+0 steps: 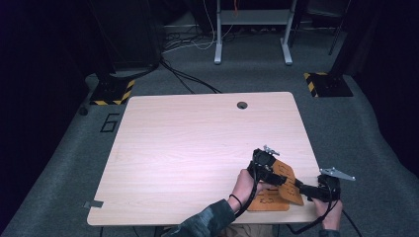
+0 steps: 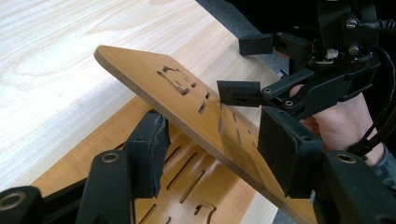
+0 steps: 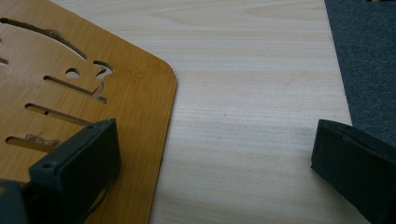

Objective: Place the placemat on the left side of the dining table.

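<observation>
Two thin brown wooden boards with cut-out slots sit near the table's front right corner. One board (image 1: 267,202) (image 2: 100,135) lies flat. The other board (image 1: 285,173) (image 2: 154,79) slants up above it. The slanted board runs between the jaws of my left gripper (image 1: 277,177) (image 2: 215,144). It touches the corner of the left pad (image 2: 149,140), and daylight shows beside the right pad (image 2: 287,156). My right gripper (image 1: 299,188) (image 3: 219,154) stands wide open. One of its jaws hangs over a board (image 3: 135,93), the other over bare table.
The pale wooden table (image 1: 197,148) has a cable hole (image 1: 242,105) at the back. Its right edge and grey carpet (image 3: 369,56) lie close to my right gripper. A small metal piece (image 1: 93,204) sits at the front left edge. Hazard-striped stand bases (image 1: 113,91) flank the far side.
</observation>
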A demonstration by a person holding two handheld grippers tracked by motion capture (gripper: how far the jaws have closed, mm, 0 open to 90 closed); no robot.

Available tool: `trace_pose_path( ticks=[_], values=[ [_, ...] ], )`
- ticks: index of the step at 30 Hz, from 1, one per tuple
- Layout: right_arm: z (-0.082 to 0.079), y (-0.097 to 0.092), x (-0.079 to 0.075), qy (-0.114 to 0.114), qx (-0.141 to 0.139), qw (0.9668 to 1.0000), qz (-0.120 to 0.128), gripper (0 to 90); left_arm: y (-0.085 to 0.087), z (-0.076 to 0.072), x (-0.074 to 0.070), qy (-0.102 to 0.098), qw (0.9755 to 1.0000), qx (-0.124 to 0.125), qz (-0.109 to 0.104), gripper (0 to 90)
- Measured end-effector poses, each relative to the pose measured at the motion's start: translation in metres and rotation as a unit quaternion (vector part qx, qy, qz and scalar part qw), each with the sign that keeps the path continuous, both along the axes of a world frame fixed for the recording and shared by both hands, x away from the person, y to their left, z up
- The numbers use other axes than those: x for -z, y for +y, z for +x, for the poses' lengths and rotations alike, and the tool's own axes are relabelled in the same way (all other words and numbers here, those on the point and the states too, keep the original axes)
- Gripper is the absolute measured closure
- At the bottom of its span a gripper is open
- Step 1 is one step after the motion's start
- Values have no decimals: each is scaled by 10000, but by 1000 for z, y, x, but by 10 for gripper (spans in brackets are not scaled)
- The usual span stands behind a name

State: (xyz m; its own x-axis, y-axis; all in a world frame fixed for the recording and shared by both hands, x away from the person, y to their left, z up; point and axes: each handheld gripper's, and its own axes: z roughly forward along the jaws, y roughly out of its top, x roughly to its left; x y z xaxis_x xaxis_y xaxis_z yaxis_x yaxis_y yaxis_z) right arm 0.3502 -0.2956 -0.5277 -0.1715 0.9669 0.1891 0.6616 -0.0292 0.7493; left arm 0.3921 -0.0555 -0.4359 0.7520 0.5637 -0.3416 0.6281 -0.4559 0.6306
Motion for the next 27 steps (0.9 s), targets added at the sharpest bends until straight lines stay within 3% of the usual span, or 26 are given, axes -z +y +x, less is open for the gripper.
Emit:
trace_pose_path(
  ticks=[3,7,13,21,27],
  values=[
    [0,1,0,24,60,10000,-37,15,-2,1,-1,64,10000,21,-43,495],
    [1,8,0,91,36,9991,-405,14,-6,0,-5,10,10000,81,-13,554],
    [1,5,0,42,112,9996,-250,16,-10,2,-9,3,9999,97,-58,615],
    [-2,3,0,-66,282,9994,-211,0,-17,7,-8,-77,9999,137,65,674],
    [-5,0,-1,-229,407,9989,-97,0,-19,12,-5,33,9999,-47,-158,754]
  ],
)
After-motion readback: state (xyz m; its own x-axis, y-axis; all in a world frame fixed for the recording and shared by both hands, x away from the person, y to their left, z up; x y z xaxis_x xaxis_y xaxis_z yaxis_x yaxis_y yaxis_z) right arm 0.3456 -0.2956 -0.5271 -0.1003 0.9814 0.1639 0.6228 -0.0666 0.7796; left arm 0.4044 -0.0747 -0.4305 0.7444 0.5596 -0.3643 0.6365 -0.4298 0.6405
